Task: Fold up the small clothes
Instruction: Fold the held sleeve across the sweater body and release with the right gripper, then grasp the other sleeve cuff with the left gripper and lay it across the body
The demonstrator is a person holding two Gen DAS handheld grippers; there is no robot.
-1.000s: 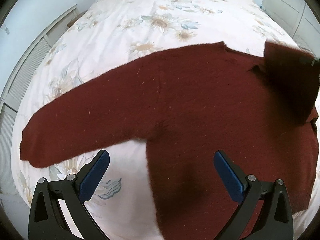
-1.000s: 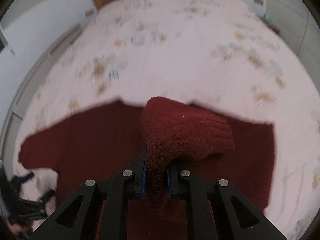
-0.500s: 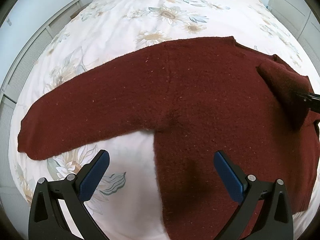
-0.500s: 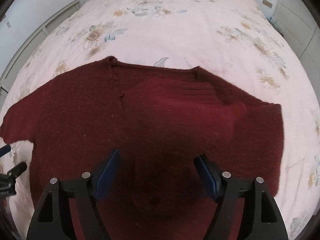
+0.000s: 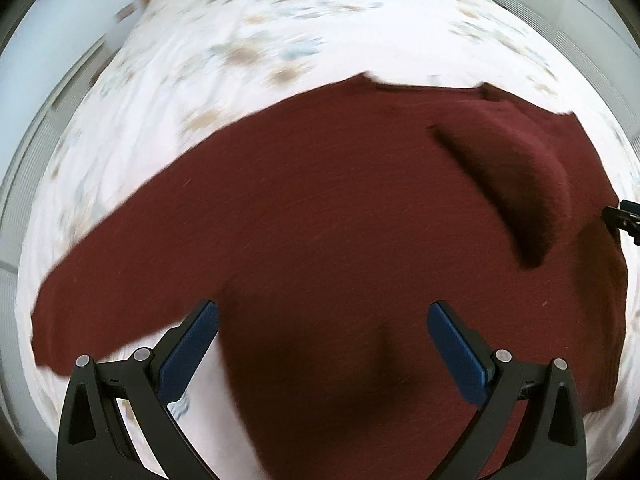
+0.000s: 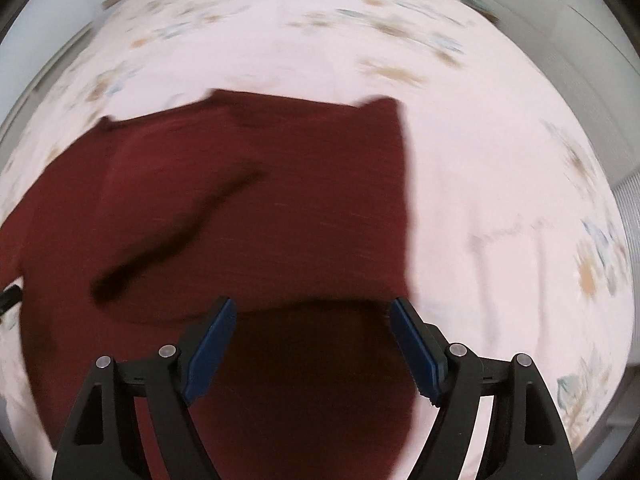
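Since half a second ago, both of my grippers have swung, so the flowered bedspread (image 5: 248, 52) now shows as a blur, and in the right wrist view the sweater (image 6: 256, 208) has slid left, leaving plain bedspread beyond my right finger.

From the left wrist view, my left gripper (image 5: 322, 344) hangs over the dark red sweater (image 5: 320, 220) with its two blue-padded fingers spread wide apart and nothing between them but the cloth lying below. One long sleeve (image 5: 120, 276) stretches out flat past the left finger, ending well beyond it near the edge of the bed. Ahead of the right finger and off to its right, the other sleeve (image 5: 516, 192) lies folded back across the body of the sweater, casting a dark shadow line along its edge. At the far right edge of that view a small black part of the right gripper (image 5: 624, 220) pokes in.

From the right wrist view, my right gripper (image 6: 312, 344) is also spread wide and grips nothing. The folded sleeve (image 6: 280, 216) lies ahead of the fingers, with its near edge just beyond the fingertips. The sweater's straight side edge runs forward from near the right fingertip.
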